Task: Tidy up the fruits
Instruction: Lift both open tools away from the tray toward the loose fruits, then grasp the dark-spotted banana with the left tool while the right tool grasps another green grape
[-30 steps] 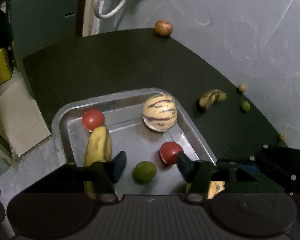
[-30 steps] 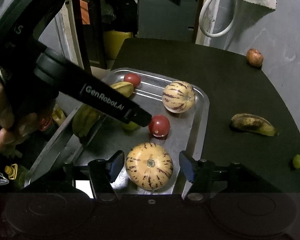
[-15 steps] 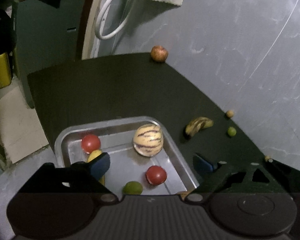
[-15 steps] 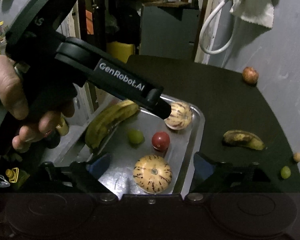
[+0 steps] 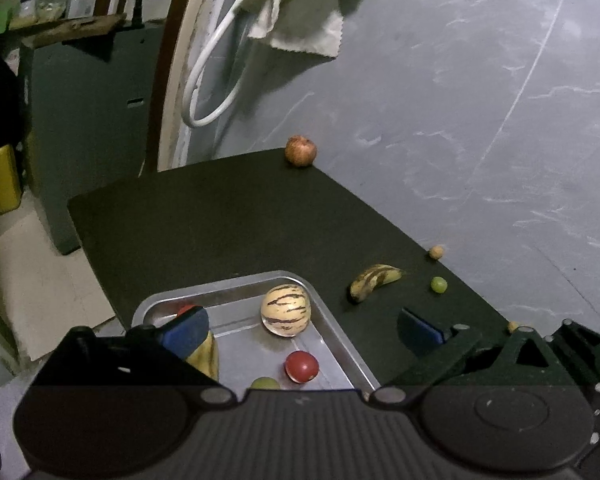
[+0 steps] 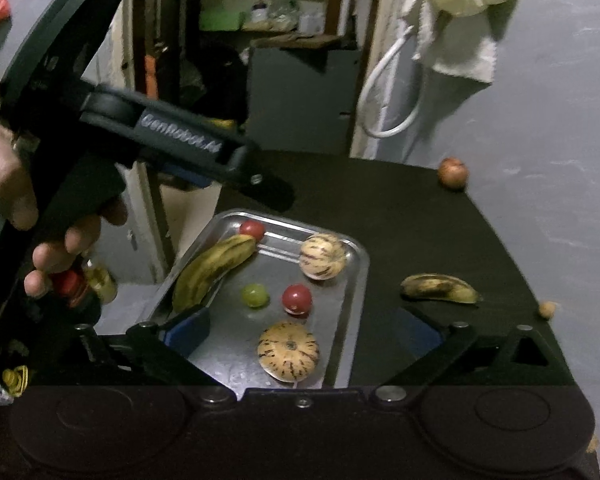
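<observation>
**Both tongs wide and empty above the fruit tray**

Your left tongs (image 5: pixel 302 330) stand fully apart, their jaws having just been opening, with nothing between the blue pads. From that camera the metal tray (image 5: pixel 332 328) is half cut off by the tool's own body: you see one striped melon (image 5: pixel 286 309), a red tomato (image 5: pixel 301 366), only the top of a green fruit (image 5: pixel 265 382) at the lower edge, and a sliver of a second tomato (image 5: pixel 185 309) behind the left pad. The banana in the tray (image 5: pixel 206 356) shows only as a short yellow stretch under that pad.

Your right tongs (image 6: pixel 304 330) are likewise spread, the jaws just opened, gripping nothing. Here the tray's contents read better: a second striped melon (image 6: pixel 289 351) lies nearest the camera, its near side touching the bottom shadow band (the whole lower part of this view is dark). The right-hand pad is barely distinguishable against the black bench (image 6: pixel 420 220).

Still out on the bench, apart from the tray: a spotted banana (image 6: pixel 440 288), a reddish round fruit (image 6: pixel 453 173) at the far corner by the wall, a small brown fruit (image 6: pixel 548 309) and a small green one (image 5: pixel 439 284). Your left hand (image 6: pixel 4 176) on its tool is blurred, and the lettering on the tool is hard to read.
</observation>
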A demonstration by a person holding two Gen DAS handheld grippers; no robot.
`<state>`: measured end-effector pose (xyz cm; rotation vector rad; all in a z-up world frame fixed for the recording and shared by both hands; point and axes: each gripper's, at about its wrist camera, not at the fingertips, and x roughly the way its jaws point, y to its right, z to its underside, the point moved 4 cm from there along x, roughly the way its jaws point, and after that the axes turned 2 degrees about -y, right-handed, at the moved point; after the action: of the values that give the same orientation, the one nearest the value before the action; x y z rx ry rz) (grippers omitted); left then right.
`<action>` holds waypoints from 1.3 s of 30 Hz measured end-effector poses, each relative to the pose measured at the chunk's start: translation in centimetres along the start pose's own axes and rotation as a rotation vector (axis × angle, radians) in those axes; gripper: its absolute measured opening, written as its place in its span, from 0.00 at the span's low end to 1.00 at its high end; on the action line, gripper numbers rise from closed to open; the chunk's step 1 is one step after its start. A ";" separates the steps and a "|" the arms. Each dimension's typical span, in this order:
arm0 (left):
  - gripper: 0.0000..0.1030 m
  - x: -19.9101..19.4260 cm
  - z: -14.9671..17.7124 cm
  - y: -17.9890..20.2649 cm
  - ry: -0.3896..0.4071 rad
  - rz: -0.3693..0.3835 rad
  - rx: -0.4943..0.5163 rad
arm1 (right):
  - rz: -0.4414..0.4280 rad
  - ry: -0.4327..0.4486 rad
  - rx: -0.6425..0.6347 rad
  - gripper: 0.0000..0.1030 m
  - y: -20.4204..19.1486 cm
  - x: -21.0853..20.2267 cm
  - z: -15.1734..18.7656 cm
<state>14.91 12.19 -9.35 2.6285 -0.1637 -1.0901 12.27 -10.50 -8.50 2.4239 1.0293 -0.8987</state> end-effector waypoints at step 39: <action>0.99 5.8 0.8 8.4 -0.115 0.151 0.206 | 0.281 -0.042 0.336 0.98 8.5 -6.0 7.6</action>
<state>18.49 2.74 -11.23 2.6767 -0.5165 -1.2297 12.21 -23.30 -9.41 2.7170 0.5349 -1.0864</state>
